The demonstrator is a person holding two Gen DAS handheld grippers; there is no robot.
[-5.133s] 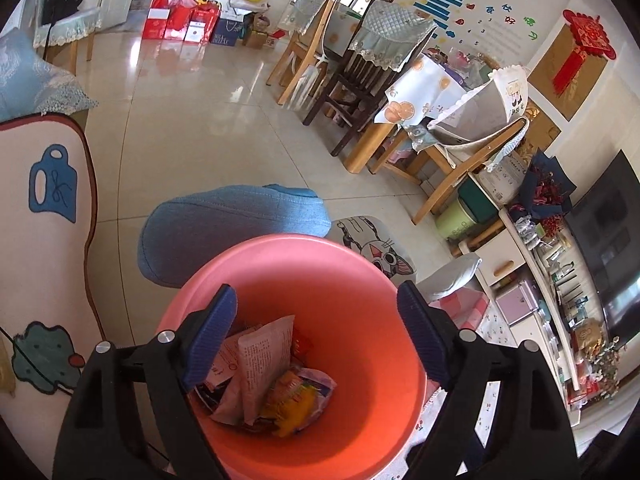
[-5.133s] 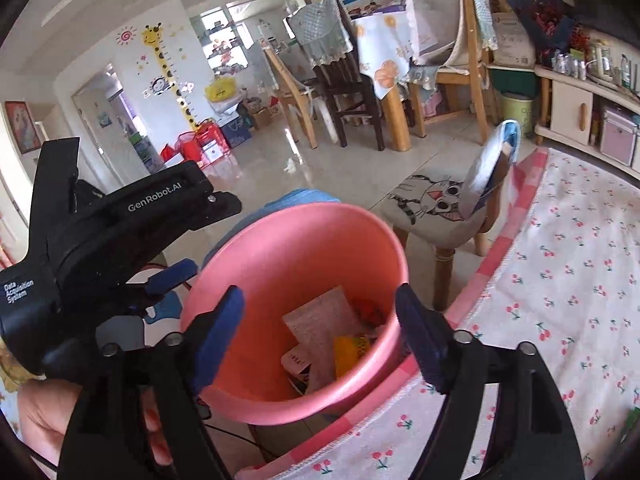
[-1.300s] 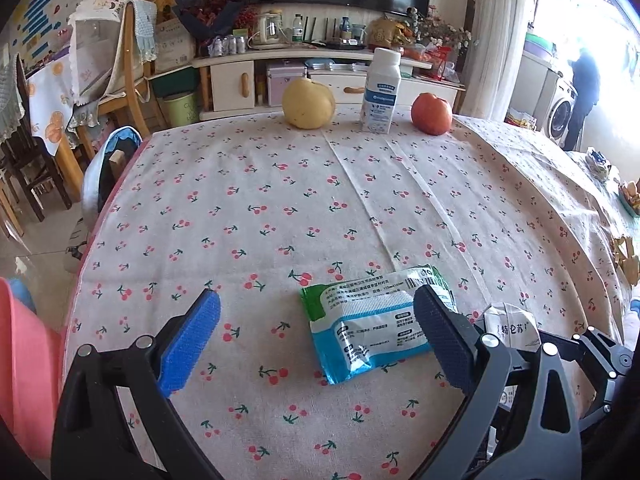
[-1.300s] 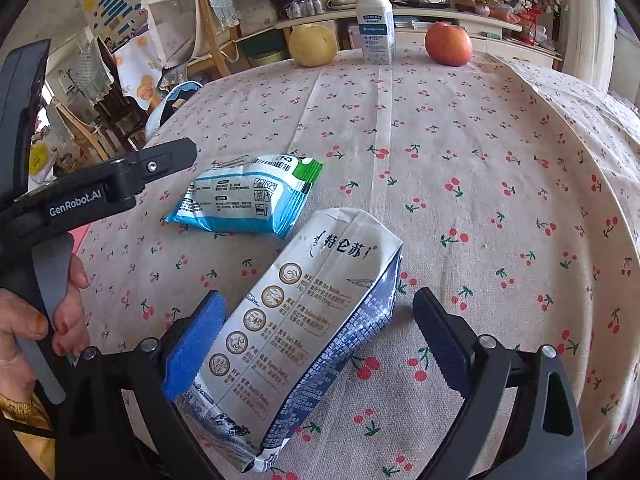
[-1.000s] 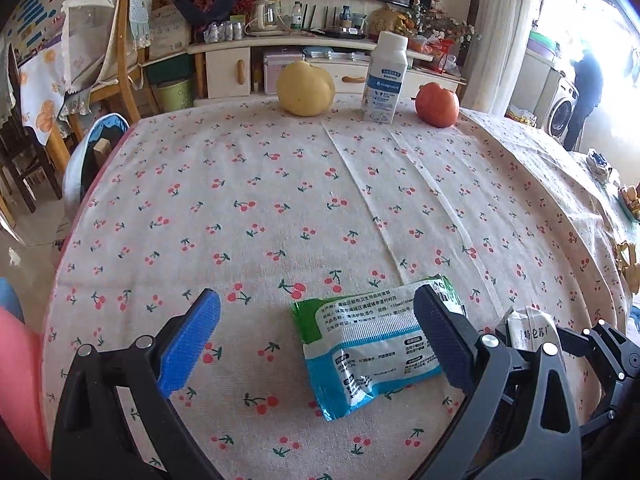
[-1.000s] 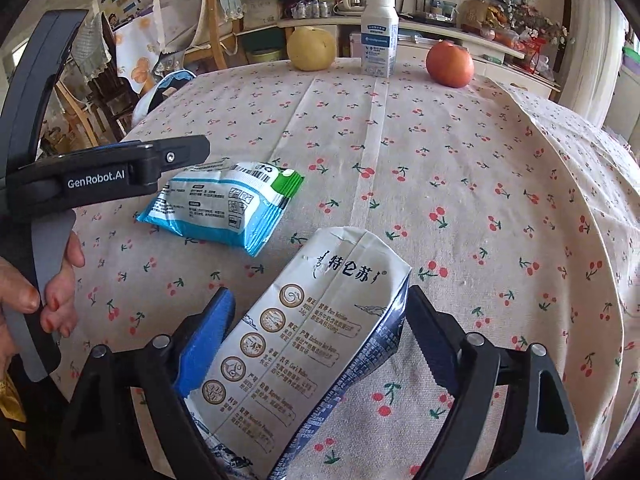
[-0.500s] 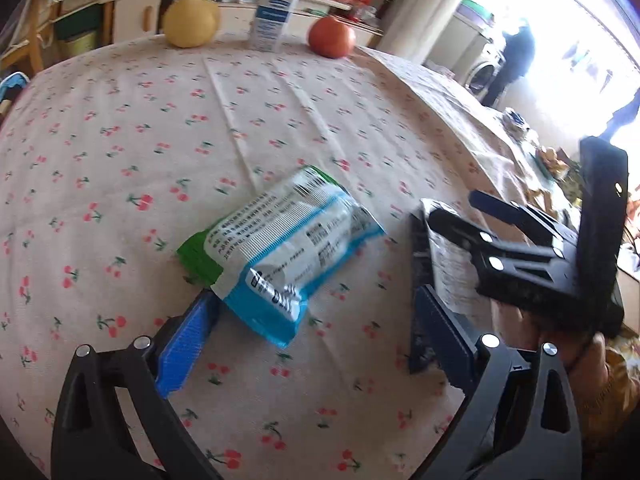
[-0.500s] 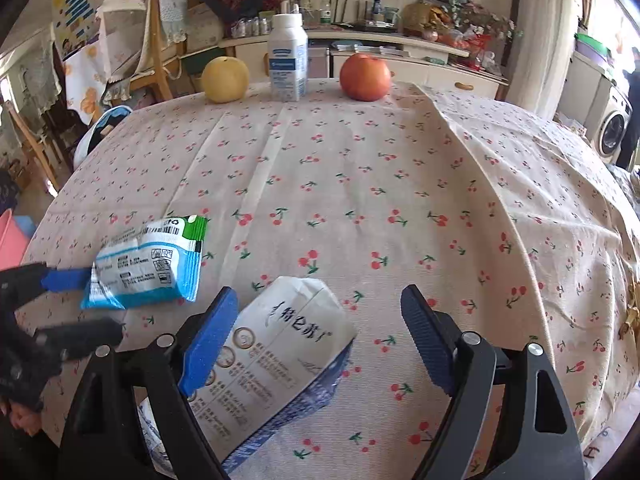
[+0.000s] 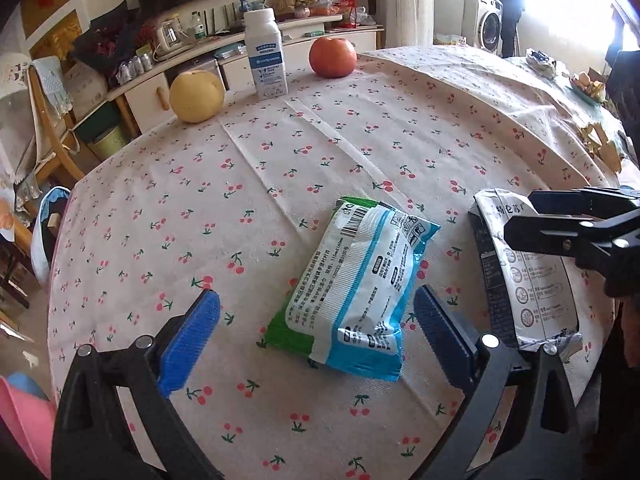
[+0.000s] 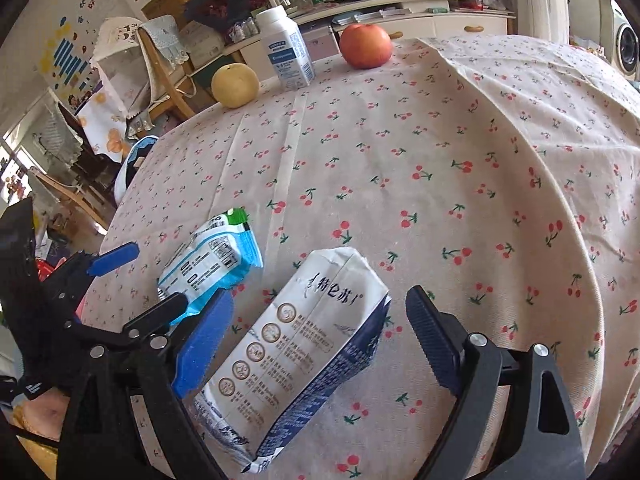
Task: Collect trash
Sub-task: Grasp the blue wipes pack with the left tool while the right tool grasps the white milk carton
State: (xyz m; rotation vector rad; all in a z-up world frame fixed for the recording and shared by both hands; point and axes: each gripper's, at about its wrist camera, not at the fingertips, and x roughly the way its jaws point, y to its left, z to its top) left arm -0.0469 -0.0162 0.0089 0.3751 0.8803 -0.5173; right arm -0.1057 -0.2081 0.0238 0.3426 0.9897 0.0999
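Note:
A blue, white and green packet (image 9: 356,288) lies flat on the cherry-print tablecloth (image 9: 360,140), and my left gripper (image 9: 316,320) stands open astride its near end with both blue pads clear of it. To its right lies a white and dark blue carton (image 10: 296,344). My right gripper (image 10: 318,312) straddles the carton; its jaws are opening and neither pad presses on it. The right wrist view also shows the packet (image 10: 216,256) with the left gripper (image 10: 148,284) around it. In the left wrist view the right gripper (image 9: 560,232) sits over the carton (image 9: 520,272).
At the table's far edge stand a yellow pear (image 9: 196,96), a white bottle with a blue label (image 9: 266,60) and a red apple (image 9: 332,56). A pink bin's rim (image 9: 20,420) shows at the lower left, off the table. Chairs and a cabinet stand beyond.
Both grippers left the pink bin and came over the table. In the last second both rolled and shifted; the left one now straddles the packet, and the right one stays over the carton.

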